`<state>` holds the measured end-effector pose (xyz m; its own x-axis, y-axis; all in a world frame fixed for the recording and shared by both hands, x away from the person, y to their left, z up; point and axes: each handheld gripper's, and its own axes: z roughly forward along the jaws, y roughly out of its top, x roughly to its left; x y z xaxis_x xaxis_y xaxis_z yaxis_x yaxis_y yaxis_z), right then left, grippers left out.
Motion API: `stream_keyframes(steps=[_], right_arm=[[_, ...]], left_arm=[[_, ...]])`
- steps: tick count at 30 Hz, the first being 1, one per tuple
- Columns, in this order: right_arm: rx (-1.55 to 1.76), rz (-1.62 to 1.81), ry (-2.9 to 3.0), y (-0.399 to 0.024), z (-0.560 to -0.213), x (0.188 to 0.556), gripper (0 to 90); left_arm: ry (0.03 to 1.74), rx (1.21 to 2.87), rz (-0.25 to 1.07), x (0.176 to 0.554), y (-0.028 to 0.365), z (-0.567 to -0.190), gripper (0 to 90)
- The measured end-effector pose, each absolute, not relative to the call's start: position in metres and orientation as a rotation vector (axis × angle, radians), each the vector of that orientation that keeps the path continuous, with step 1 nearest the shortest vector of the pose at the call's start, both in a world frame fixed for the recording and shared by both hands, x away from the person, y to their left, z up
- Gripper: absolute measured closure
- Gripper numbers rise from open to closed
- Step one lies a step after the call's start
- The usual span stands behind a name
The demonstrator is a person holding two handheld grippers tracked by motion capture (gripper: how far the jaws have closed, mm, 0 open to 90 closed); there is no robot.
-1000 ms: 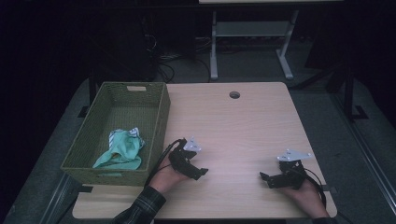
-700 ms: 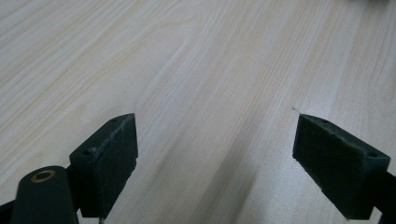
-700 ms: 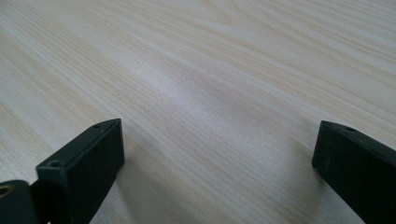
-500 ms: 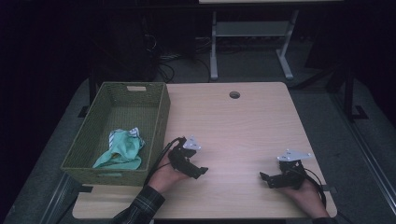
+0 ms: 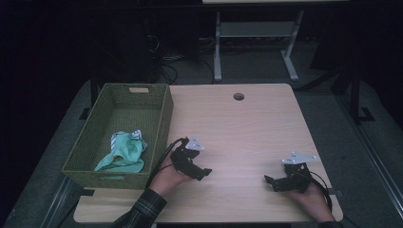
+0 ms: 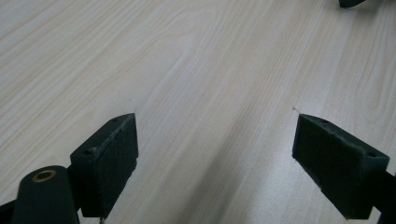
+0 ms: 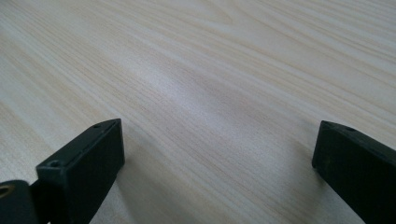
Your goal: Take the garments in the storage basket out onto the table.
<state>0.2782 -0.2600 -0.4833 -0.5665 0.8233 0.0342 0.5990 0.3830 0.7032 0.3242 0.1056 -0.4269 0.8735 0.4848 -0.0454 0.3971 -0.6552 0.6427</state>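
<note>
At the near edge of the table, a plaid sleeve comes in from the bottom left, and the left hand lies low on the wood, angled toward the middle. It holds the left gripper, whose jaws point rightward across the tabletop, with its grey three-cornered plate facing up. In the left gripper view the two black jaws stand wide apart with bare pale wood between them; they grip nothing.

On the right side, the right hand rests close to the near right corner of the table, palm side turned inward. The right gripper points left, toward the other gripper, the two well apart. In the right gripper view its jaws are likewise spread wide over bare wood grain, holding nothing. A dark cable trails from each tool back toward the person.

Farther out, a green woven basket sits along the left edge of the table, just beside the left hand. Inside it, toward its near end, lies a crumpled teal cloth with what seems to be a striped patch at its top, though the dim light makes that hard to tell.

Beyond, a round cable hole marks the far middle of the tabletop. Behind the table, a grey metal frame stands on the dark floor.
</note>
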Motion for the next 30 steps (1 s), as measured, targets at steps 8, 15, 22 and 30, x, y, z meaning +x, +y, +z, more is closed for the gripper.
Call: stream_keyframes(steps=[8,15,22,30], right_arm=[[1.243,0.978,2.327,-0.26,-0.483,0.278,1.8],[1.244,0.979,2.327,-0.26,-0.483,0.278,1.8],[1.244,0.978,2.327,-0.26,-0.483,0.278,1.8],[1.244,0.98,2.327,-0.26,-0.483,0.278,1.8]], left_arm=[[0.639,2.345,0.153,0.324,0.106,-0.422,13.8],[0.638,2.354,0.146,0.323,0.106,-0.418,13.8],[0.633,2.343,0.15,0.324,0.107,-0.41,13.9],[0.62,2.348,0.149,0.325,0.107,-0.404,14.0]])
